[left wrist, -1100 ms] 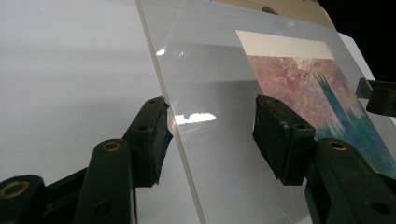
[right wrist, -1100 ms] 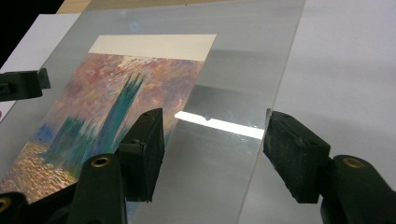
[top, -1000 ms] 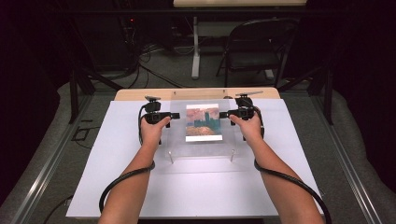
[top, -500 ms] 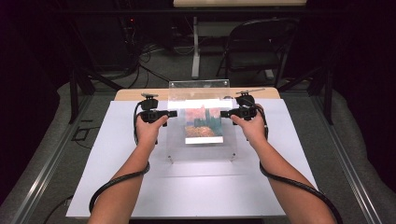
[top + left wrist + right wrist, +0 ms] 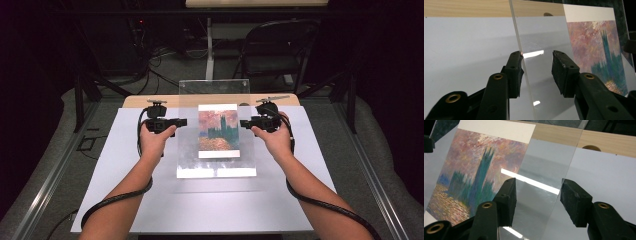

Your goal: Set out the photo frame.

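The clear acrylic panel point(image 5: 215, 130) stands tilted between both grippers: left gripper point(image 5: 536, 72) and right gripper point(image 5: 537, 201) are spread, each straddling a side edge, not yet pinching.

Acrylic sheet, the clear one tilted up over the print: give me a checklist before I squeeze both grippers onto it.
1. Clear sheet edge between left gripper fingers: ok.
2. Sheet edge between right gripper fingers: ok.
3. Fingers closed on the sheet: not ok, gaps show on both.
4. Grippers at matching height on opposite edges: ok.
5. Print free of the sheet: cannot tell.
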